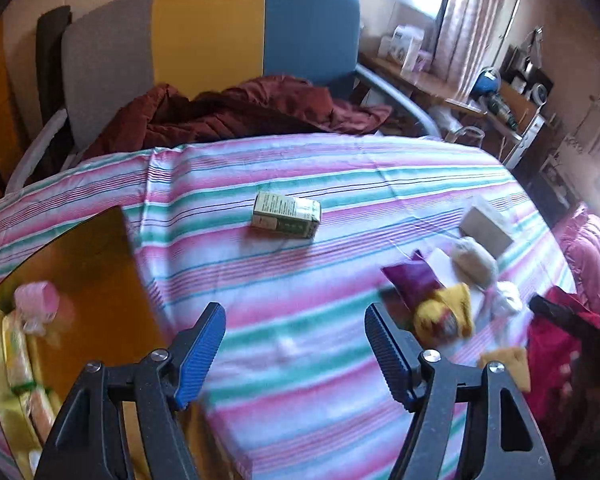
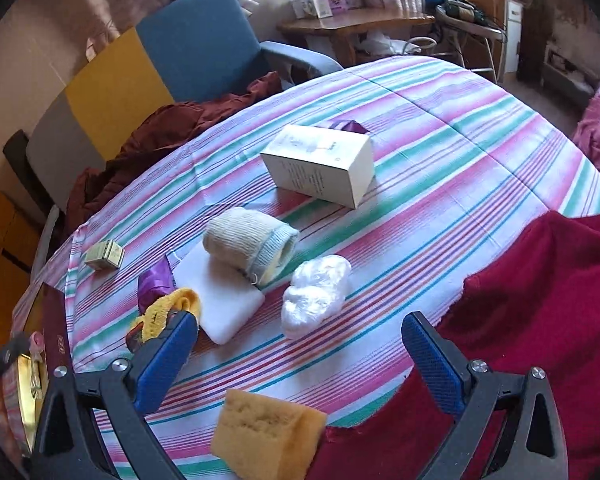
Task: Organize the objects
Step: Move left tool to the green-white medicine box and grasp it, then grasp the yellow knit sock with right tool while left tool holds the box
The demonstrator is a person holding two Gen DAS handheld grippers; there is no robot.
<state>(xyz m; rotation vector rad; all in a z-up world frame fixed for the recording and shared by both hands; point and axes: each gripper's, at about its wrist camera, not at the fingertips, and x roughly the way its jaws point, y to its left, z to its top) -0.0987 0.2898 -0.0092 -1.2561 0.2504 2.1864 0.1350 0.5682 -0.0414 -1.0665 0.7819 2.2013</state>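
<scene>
Both of our tools are empty. The left hand-held gripper (image 1: 296, 344) hangs released over bare striped cloth (image 1: 300, 420), its jaws spread wide, and the right hand-held gripper (image 2: 300, 348) is just as wide apart above the clutter.

The things to sort lie scattered on the desk. Ahead of the left hand-held gripper sits a small green carton (image 1: 286, 215), alone and well apart from the rest. Off its left finger stands the gold-lined box (image 1: 80, 272) with a pink item (image 1: 36, 304) and packets already inside. Ahead of the right hand-held gripper we see a crumpled plastic wad (image 2: 315, 295), a rolled sock (image 2: 252, 242) lying on a white pad (image 2: 224, 304), and beyond them a white carton (image 2: 320, 164). A yellow cloth (image 2: 172, 308) touches its left finger, and a sponge (image 2: 266, 436) lies near below it.

We judge the worst risk to be a soft grasp: closing on the wad or sock could pinch the striped cloth and drag neighbours along. The sock could also roll off the pad.

Room is good around the green carton. To the right, a red cloth (image 2: 540, 320) covers the near corner, hiding the desk edge there, so we should keep clear of it.
</scene>
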